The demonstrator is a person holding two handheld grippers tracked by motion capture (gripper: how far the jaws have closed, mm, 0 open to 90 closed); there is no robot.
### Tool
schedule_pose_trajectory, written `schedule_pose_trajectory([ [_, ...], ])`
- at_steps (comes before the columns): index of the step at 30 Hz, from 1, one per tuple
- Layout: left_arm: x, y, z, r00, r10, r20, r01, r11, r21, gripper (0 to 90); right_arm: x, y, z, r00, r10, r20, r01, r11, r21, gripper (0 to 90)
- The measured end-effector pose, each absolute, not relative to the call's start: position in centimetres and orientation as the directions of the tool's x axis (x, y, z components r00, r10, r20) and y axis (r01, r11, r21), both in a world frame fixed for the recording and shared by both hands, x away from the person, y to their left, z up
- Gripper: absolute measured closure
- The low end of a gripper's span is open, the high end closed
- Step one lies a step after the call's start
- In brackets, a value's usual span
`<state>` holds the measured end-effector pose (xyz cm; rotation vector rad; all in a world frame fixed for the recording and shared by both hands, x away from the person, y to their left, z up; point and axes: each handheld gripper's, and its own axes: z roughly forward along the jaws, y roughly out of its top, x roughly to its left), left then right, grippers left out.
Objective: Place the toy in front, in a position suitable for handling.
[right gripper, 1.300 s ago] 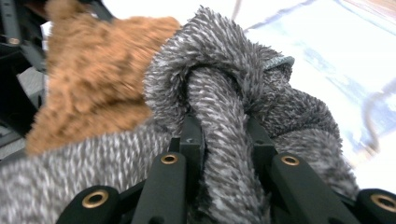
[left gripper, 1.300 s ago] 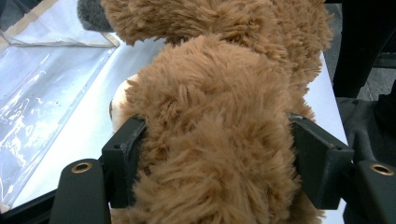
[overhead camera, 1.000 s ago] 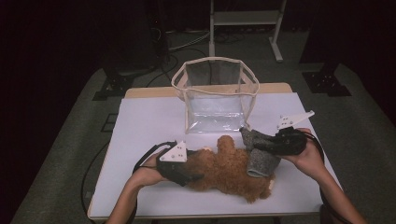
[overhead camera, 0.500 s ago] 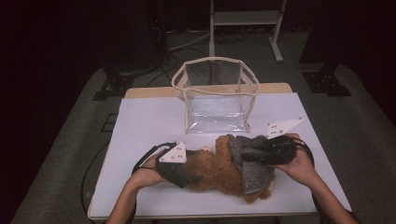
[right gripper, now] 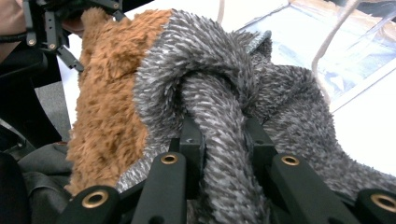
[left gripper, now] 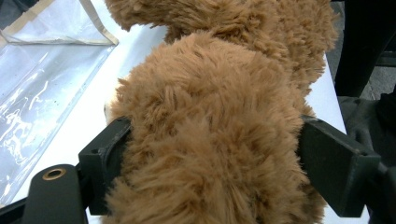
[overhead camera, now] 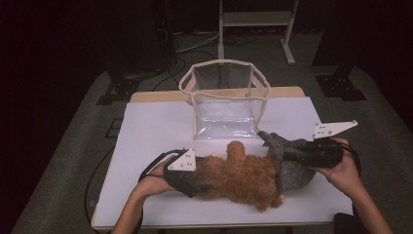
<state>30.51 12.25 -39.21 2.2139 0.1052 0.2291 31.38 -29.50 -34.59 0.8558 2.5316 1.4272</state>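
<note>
My left hand-held gripper sits at the near left of the worktop. Its jaws have just been opening and now stand wide around the brown bear; in the left gripper view the fur bulges between them, and I can't quite tell whether the pads are pressing on it or only brushing it. The bear lies on its side across the near middle, just in front of the clear bag. On the bear's right end is the grey cloth, which my right hand-held gripper pinches narrowly by one fold. If I pull right now, with the left so loose, I judge the bear would drag along, or the fold could slip out.
</note>
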Motion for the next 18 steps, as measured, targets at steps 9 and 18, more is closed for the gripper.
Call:
schedule_pose_trajectory([
  [9, 30.6, 12.2, -39.2, 0.978, 0.164, 0.126, 0.0, -0.608, 0.794, 17.3, 31.7, -25.7, -35.3, -0.877, 0.45, 0.169, 0.384, 0.443, 0.81, 73.4],
  [18, 30.7, 12.1, -39.3, 0.976, 0.182, 0.118, 0.015, -0.6, 0.8, 17.3, 31.3, -20.1, -34.6, -0.938, 0.302, 0.169, 0.302, 0.477, 0.826, 73.4],
])
